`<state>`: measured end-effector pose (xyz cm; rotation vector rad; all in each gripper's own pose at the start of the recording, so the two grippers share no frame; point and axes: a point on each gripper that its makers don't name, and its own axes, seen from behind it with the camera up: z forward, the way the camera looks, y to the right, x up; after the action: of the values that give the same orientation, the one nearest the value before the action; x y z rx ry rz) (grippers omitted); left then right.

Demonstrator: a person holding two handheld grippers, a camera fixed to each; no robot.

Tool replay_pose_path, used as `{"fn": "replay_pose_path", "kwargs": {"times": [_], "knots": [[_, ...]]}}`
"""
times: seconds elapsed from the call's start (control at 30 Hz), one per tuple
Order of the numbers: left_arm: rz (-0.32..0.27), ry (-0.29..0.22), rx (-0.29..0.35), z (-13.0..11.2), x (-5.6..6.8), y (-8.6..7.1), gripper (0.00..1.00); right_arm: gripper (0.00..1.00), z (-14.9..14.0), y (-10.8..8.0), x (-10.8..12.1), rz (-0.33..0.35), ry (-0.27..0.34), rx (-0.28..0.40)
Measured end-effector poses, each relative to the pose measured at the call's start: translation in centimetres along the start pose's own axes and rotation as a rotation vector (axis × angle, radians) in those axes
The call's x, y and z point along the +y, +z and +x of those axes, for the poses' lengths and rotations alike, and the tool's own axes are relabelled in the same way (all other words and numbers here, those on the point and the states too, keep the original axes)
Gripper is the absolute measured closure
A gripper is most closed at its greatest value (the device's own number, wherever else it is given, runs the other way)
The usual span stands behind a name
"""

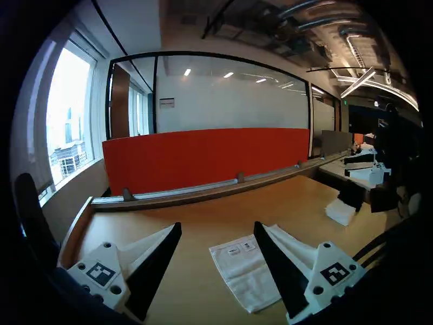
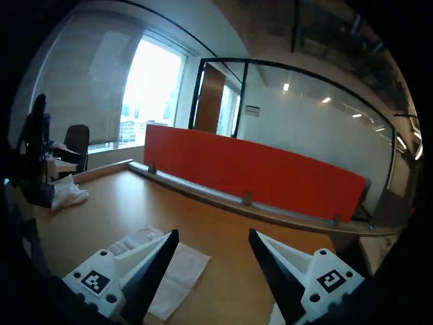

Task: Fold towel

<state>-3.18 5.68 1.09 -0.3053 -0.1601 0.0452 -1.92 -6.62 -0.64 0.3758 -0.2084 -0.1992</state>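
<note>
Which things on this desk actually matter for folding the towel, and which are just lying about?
For the job:
flat white towel
left gripper, open and empty
right gripper, open and empty
wooden table under the towel

Just lying about:
crumpled white cloth at the table's far side
red divider
office chair

Left and right gripper views skim low over the desk (image 1: 227, 214), facing the red divider (image 1: 205, 157), sharing the nearby towel (image 1: 238, 268).

Wooden desk (image 1: 227, 214), red divider panel (image 1: 205, 154) along its far edge, glass wall (image 1: 233, 103) behind, bright window (image 1: 67, 130), black office chair (image 2: 77, 140)
</note>
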Motion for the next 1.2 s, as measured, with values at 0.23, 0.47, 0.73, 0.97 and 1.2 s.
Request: {"fn": "replay_pose_path", "kwargs": {"times": [0.23,0.47,0.73,0.97,1.2], "knots": [[-0.083,0.059,-0.051,-0.9,1.5,0.2,0.01,0.00,-1.5,0.2,-1.9,0.105,-0.053,-0.068],[-0.140,0.092,-0.091,-2.3,2.6,0.3,0.01,0.00,-2.8,0.3,-3.3,0.183,-0.078,-0.111],[-0.204,0.104,-0.141,-4.3,4.0,0.4,0.01,0.00,-5.3,0.6,-4.6,0.261,-0.091,-0.175],[-0.225,0.142,-0.188,-6.7,4.7,0.8,0.01,0.00,-7.6,0.9,-5.3,0.287,-0.111,-0.229],[-0.245,0.157,-0.229,-9.2,5.2,1.2,0.01,0.00,-9.3,1.5,-6.1,0.310,-0.114,-0.250]]}}
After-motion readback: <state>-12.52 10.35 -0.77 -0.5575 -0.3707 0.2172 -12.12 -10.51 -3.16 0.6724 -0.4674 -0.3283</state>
